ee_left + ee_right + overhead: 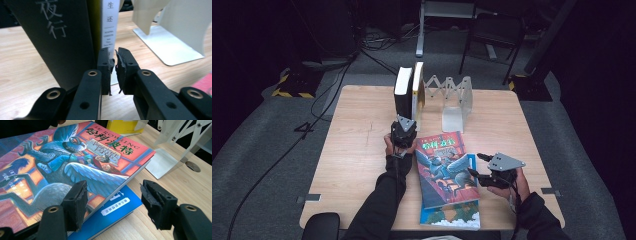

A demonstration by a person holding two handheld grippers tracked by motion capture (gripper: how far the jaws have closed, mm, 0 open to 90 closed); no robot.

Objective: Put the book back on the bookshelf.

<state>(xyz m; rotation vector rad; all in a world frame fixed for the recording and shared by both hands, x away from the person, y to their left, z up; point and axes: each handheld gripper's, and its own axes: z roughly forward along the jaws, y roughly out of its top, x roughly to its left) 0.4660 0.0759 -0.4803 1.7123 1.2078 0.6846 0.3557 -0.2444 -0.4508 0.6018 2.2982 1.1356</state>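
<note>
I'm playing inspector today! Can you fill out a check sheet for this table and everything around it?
Surface: wooden table, bare at the left.
Job's things: colourful book lies flat on a blue book; two books stand upright against a white folding bookend.
Clutter: nothing seen.
Grippers: left gripper shut, empty, right at the foot of the upright books; right gripper open, jaws either side of the stack's corner, not pressing.
Cables: several trail across the floor at left and behind the table.
Surroundings: dark room, grey carpet, chair behind the table.
</note>
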